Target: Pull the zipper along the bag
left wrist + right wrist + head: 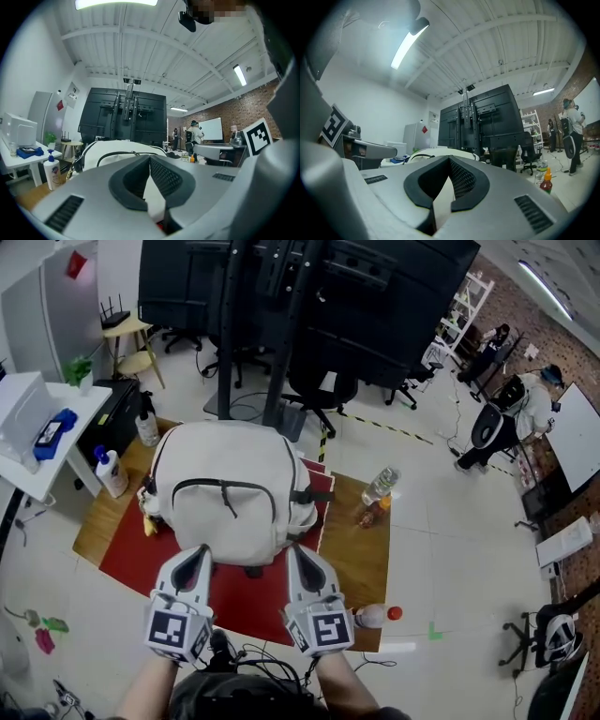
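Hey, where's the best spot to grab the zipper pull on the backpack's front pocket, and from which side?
Pinch the pull by its loose lower end. It hangs from the arched zipper, left of middle on the backpack, pointing toward you, so come from the near side with the left gripper, probably the closer one. It is shut, so open it first.

Water btl (380, 486), spray btl (147, 423), red mat (141, 554)

Bag (230, 493) on mat (136, 554), bottle (380, 486) at right
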The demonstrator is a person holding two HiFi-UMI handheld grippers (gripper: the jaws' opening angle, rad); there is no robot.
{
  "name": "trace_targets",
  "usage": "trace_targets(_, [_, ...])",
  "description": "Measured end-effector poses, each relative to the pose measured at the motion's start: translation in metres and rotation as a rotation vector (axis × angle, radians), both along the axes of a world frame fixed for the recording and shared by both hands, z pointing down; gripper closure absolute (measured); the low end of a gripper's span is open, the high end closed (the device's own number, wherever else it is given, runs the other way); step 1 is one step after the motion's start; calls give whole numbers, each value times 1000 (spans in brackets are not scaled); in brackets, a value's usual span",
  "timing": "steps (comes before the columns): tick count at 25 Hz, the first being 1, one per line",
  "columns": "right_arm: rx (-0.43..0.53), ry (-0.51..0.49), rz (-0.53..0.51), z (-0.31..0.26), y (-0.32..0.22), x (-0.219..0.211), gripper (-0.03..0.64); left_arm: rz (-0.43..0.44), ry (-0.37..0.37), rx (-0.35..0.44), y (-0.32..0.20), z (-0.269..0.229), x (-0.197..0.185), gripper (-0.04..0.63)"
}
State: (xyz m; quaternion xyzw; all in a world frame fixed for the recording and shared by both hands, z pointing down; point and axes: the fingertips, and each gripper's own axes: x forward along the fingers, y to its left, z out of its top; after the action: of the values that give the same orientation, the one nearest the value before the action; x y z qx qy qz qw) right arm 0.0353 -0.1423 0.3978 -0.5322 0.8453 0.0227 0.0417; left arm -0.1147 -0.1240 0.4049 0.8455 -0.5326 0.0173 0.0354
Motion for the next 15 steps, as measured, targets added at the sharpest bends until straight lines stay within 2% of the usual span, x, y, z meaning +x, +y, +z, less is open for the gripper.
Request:
trace_targets(2, [-4,0,19,1,-10,-3,601,32,5,-18,-12,1,4,520])
trace_targets(8, [-18,9,61,4,-30,-13,601,89,14,-49,-41,6,6,517])
trace_targets(15, [-24,38,123,10,-46,-25,601,159,43,-101,-67,22,1,457])
